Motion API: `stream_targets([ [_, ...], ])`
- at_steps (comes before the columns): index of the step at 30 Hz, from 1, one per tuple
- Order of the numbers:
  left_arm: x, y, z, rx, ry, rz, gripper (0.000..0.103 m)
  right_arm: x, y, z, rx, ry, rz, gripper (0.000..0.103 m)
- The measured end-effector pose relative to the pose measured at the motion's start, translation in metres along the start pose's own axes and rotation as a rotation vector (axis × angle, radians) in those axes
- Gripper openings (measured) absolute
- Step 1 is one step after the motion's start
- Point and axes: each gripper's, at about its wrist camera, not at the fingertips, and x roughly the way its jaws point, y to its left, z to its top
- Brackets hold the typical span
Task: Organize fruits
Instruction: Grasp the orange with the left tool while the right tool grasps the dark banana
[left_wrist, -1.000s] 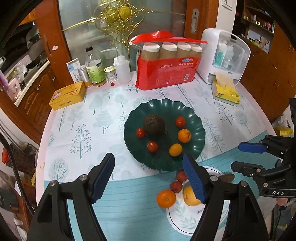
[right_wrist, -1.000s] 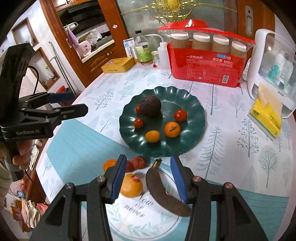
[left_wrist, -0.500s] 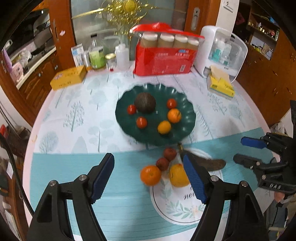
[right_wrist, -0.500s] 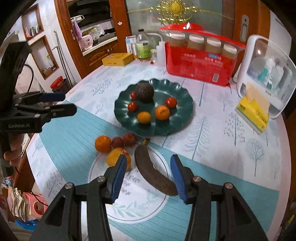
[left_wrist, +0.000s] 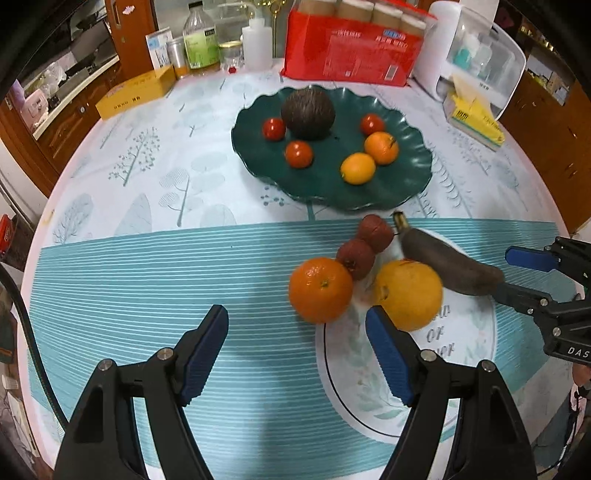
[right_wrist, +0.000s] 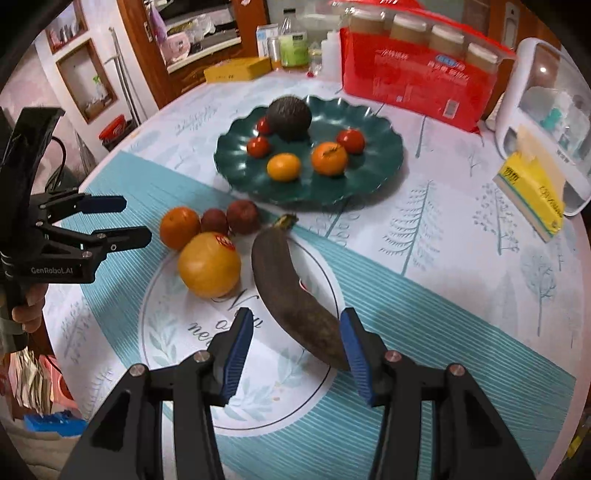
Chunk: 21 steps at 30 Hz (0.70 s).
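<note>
We close in on the loose fruit — green plate (right_wrist: 384, 162) half filled.
Right gripper (right_wrist: 295, 347) fingers apart around the blackened banana (right_wrist: 291, 291) on the surface; left gripper (left_wrist: 297, 354) apart, empty — next, we judge, a squeeze.

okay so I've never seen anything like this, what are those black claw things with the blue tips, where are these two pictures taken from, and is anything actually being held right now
Those claws are hand-held grippers: a person holds one in each hand, and each carries a wide-angle camera looking forward along its two fingers. So one picture looks out from the left gripper, the other from the right gripper, and each also shows the other gripper at its edge.

On the table, a green plate holds small red and orange fruits and one dark round fruit. Nearer lie an orange, a yellow-orange fruit, two small dark red fruits and a browned banana.

Nothing is held. Both grippers are open. The banana's near end lies between the right gripper's fingers, close to one blue pad; whether it touches is unclear. The left gripper points toward the orange.
</note>
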Motion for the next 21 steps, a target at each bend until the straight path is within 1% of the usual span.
stream_targets([
  [6, 0.024, 0.003, 0.005, -0.003, 0.026, -0.023, 0.075, 0.026, 0.001, 0.004, -0.033, 0.043, 0.003, 0.049],
  [7, 0.028, 0.003, 0.006, -0.001, 0.032, -0.025, 0.074, 0.029, 0.002, 0.005, -0.050, 0.040, -0.011, 0.049],
  [12, 0.040, 0.003, 0.008, 0.010, 0.047, -0.056, 0.070, 0.043, 0.007, 0.009, -0.105, 0.064, -0.009, 0.049],
  [15, 0.045, 0.001, 0.010, 0.021, 0.053, -0.079, 0.065, 0.049, 0.011, 0.013, -0.142, 0.069, -0.008, 0.049],
  [17, 0.047, 0.001, 0.011, 0.025, 0.059, -0.093, 0.059, 0.052, 0.014, 0.015, -0.173, 0.072, -0.002, 0.049],
  [21, 0.051, -0.003, 0.014, 0.041, 0.054, -0.103, 0.054, 0.060, 0.019, 0.020, -0.210, 0.076, 0.008, 0.049],
])
